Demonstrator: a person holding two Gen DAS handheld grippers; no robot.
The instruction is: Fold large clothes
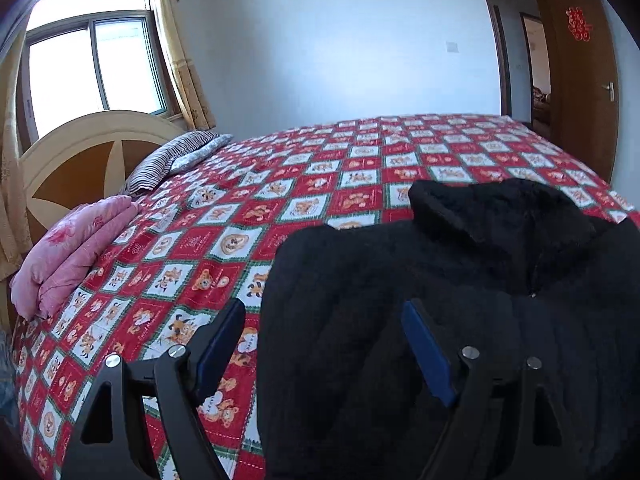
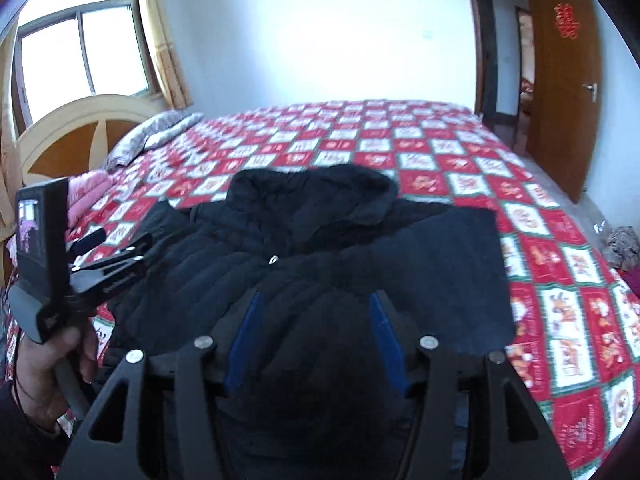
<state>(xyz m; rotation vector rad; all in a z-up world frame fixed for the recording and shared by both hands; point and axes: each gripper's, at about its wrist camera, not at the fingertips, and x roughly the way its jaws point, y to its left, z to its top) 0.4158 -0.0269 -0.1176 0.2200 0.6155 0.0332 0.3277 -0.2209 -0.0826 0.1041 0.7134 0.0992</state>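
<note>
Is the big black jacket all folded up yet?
Partly folded. The black jacket lies flat on the bed, collar up top, its right side squared off as if the sleeve is tucked over, but it is not a small bundle yet.

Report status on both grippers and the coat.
Left gripper open, over the coat's left edge. Right gripper open, nothing visibly pinched. Black quilted hooded coat flat on red checked bedspread. Nothing in the way.
</note>
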